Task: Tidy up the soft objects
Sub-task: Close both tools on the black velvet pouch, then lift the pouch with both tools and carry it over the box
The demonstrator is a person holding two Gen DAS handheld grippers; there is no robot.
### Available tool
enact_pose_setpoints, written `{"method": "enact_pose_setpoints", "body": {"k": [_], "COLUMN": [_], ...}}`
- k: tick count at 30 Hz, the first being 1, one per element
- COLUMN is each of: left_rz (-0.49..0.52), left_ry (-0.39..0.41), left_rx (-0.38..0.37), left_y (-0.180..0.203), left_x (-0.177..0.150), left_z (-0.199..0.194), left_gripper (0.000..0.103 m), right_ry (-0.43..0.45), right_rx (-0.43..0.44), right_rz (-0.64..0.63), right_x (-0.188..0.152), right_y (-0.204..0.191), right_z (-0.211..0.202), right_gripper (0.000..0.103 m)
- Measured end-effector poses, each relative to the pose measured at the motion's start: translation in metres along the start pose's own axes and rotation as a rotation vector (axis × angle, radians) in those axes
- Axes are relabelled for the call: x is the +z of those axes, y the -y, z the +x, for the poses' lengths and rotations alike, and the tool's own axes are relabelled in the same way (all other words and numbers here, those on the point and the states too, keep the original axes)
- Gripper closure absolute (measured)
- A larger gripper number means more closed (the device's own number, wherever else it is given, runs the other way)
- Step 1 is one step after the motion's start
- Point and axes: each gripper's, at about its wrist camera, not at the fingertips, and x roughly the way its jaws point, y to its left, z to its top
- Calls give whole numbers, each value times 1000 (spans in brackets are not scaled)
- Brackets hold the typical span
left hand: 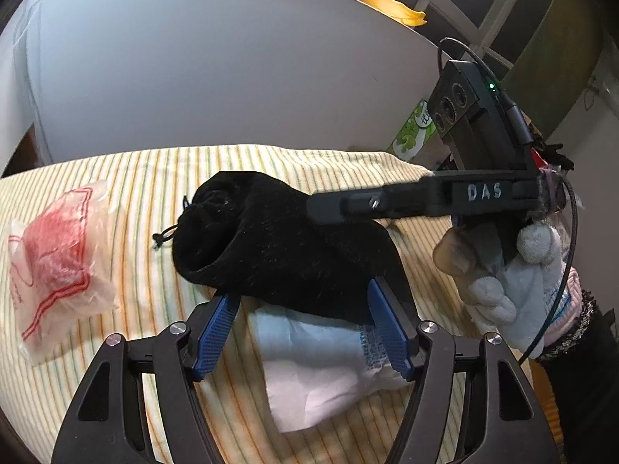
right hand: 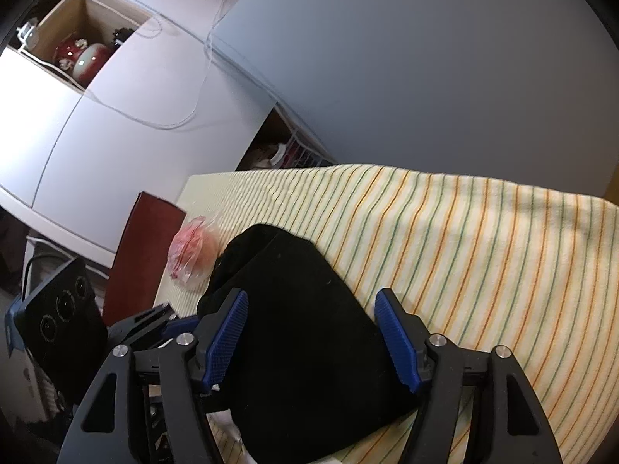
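Blue-padded fingers of the left gripper (left hand: 305, 317) stand spread wide at lower centre, straddling the black pouch (left hand: 278, 243) and the white packet (left hand: 321, 363) beneath it, gripping neither. Likewise the right gripper (right hand: 313, 332) gapes over the pouch. At left lies a red-printed bag (left hand: 58, 263) on the striped cloth (left hand: 135, 178).

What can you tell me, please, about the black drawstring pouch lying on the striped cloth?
The black drawstring pouch looks like soft velvety fabric, limp and slumped on its side on the striped cloth. Its gathered mouth, with a knotted cord, points toward the red-printed plastic bag, which lies apart from it. Its lower end overlaps a pale packet. Both the left hand-held gripper and the right hand-held gripper straddle it, open.
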Motion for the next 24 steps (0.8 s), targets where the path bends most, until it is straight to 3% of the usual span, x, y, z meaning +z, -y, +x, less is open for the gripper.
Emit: {"method": "enact_pose_setpoints", "body": {"k": [7,12,24], "left_rz": [21,4,16], "left_ry": [16,31,96], "left_rx": [-10,-33,-57], "left_y": [9,5,2], "left_x": [12,17,18], "left_z": [3,3,-41], "left_gripper": [46,58,61], "right_ry": [-4,-1,70], "right_rx": [6,5,-18], "right_rz": [-15,5,17], "right_x": [-7,-11,-19], "right_y": [-8,-8,-51], "right_z": [2,-5,-36], "right_gripper": [52,58,64]}}
